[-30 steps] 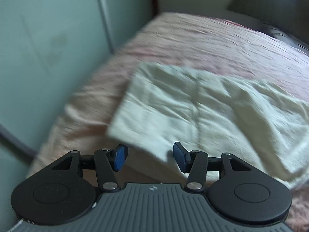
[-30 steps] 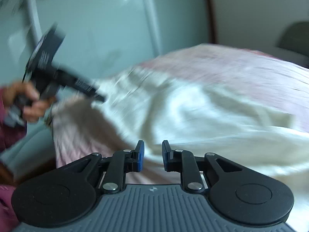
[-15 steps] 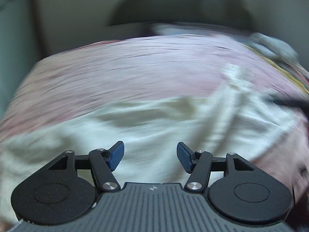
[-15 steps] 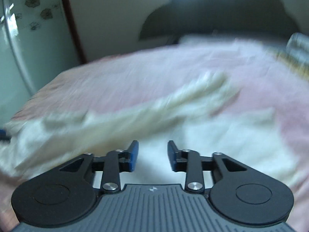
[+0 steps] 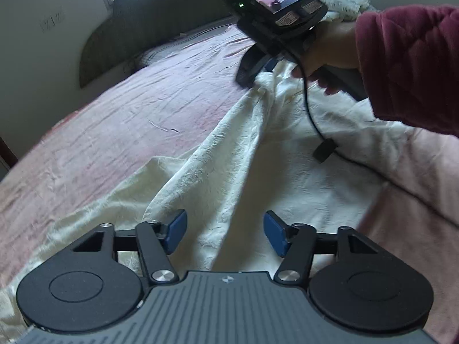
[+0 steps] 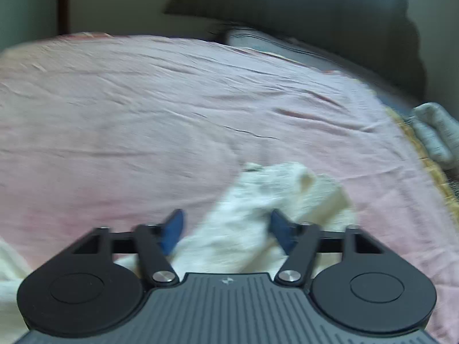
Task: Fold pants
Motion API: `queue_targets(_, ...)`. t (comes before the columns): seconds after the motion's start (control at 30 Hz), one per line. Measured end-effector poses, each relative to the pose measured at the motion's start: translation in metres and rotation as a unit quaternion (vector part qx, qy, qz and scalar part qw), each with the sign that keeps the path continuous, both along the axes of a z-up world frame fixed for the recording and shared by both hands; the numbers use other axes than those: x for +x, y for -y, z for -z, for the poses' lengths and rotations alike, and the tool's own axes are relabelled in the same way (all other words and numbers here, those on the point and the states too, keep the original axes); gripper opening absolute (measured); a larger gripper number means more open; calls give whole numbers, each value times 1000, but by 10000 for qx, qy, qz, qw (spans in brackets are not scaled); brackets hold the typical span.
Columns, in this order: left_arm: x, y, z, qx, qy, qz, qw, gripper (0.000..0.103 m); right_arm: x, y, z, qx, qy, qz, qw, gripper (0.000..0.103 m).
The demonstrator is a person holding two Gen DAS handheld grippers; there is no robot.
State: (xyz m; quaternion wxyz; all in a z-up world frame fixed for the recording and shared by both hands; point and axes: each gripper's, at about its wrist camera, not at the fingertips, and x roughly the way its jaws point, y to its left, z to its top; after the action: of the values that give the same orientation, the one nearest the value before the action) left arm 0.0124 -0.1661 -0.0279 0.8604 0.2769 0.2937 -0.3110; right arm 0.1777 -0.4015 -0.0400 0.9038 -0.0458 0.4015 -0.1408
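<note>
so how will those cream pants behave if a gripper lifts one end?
Likely floppy: the cream pants lie in soft ridges and wrinkles on the pink bedsheet. Probably light, thin cloth. The lifted end would likely sag and drag the rest along.

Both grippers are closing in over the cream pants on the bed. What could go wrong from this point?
1. The pants lie bunched in ridges; the left gripper, jaws closing, may pinch several layers and fold crooked.
2. The right gripper, jaws closing, straddles only the narrow end of the pants, so the cloth may slip out.
3. The cable drapes across the pants and could snag.
</note>
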Motion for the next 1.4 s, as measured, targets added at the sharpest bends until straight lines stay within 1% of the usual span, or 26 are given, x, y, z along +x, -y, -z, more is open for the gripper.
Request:
queue_targets(0.03, 1, 0, 0, 4, 49, 8, 10000, 59, -4, 7, 0, 75, 44, 84, 9999, 40)
queue_targets(0.1, 2, 3, 2, 12, 81, -16, 10000, 42, -18, 26, -3, 600, 304, 294, 9973, 23)
queue_targets(0.13, 3, 3, 3, 5, 72, -33, 10000, 36, -27, 35, -6, 874, 475, 421, 9941, 18)
queue_targets(0.17, 3, 3, 3, -23, 48, -42, 10000, 26, -39, 44, -10, 1127, 675, 552, 9898, 13)
queue_targets(0.2, 5, 2, 3, -71, 1, -47, 10000, 22, -53, 53, -13, 1409, 891, 680, 9837, 10)
queue_targets(0.27, 7, 2, 1, -169, -81, -62, 9998, 19, -84, 71, -18, 1999, 1244, 970, 9670, 9)
queue_targets(0.37, 7, 1, 2, -180, -72, -65, 9998, 19, -132, 98, -15, 2781, 1534, 1348, 9386, 9)
queue_targets(0.47, 14, 4, 8, -91, -39, -132, 9999, 19, -157, 117, 4, 3255, 1416, 1608, 9209, 9)
queue_targets(0.5, 14, 4, 9, -72, -21, -155, 9999, 22, -161, 123, 11, 3536, 1432, 1585, 9107, 10)
queue_targets(0.57, 14, 6, 9, -55, 14, -180, 9998, 22, -165, 129, 19, 3973, 1552, 1737, 8876, 10)
queue_targets(0.63, 13, 7, 9, -7, 88, -156, 9998, 25, -166, 136, 24, 4436, 1856, 1807, 8580, 13)
queue_targets(0.7, 13, 9, 9, 23, 118, -132, 9998, 31, -162, 139, 28, 4873, 2062, 1770, 8299, 16)
queue_targets(0.73, 13, 9, 9, 30, 118, -121, 9999, 31, -158, 140, 28, 5003, 2075, 1744, 8223, 18)
queue_targets(0.77, 12, 10, 9, 40, 117, -113, 9999, 32, -154, 139, 29, 5026, 1973, 1815, 8219, 26)
queue_targets(0.8, 12, 10, 9, 51, 120, -107, 9999, 33, -150, 138, 29, 4983, 1840, 1966, 8242, 39)
queue_targets(0.83, 12, 10, 9, 53, 127, -98, 9999, 34, -148, 136, 30, 4975, 1788, 2058, 8235, 44)
queue_targets(0.87, 11, 10, 8, 49, 136, -87, 9999, 36, -149, 134, 32, 5054, 1867, 2033, 8175, 49)
queue_targets(0.9, 10, 10, 8, 51, 147, -80, 9998, 37, -151, 133, 32, 5190, 1965, 1970, 8082, 50)
queue_targets(0.97, 10, 11, 10, 65, 155, -79, 9998, 39, -153, 132, 36, 5586, 2167, 1823, 7796, 50)
queue_targets(1.0, 10, 12, 10, 80, 162, -79, 9998, 40, -155, 132, 39, 5733, 2228, 1789, 7679, 50)
queue_targets(1.03, 10, 12, 11, 89, 174, -81, 9998, 40, -153, 133, 40, 5827, 2249, 1771, 7606, 50)
queue_targets(1.1, 9, 12, 11, 89, 175, -84, 9998, 40, -149, 136, 44, 5947, 2286, 1726, 7512, 50)
queue_targets(1.17, 10, 11, 11, 73, 158, -92, 9998, 40, -146, 138, 45, 6081, 2393, 1705, 7375, 50)
queue_targets(1.2, 10, 11, 11, 65, 146, -98, 9998, 40, -145, 140, 45, 6092, 2468, 1692, 7344, 50)
queue_targets(1.3, 12, 12, 11, 82, 151, -96, 9998, 41, -136, 152, 47, 5861, 2533, 1970, 7440, 50)
queue_targets(1.4, 11, 12, 12, 109, 190, -73, 9997, 41, -126, 167, 63, 6071, 2612, 2205, 7173, 47)
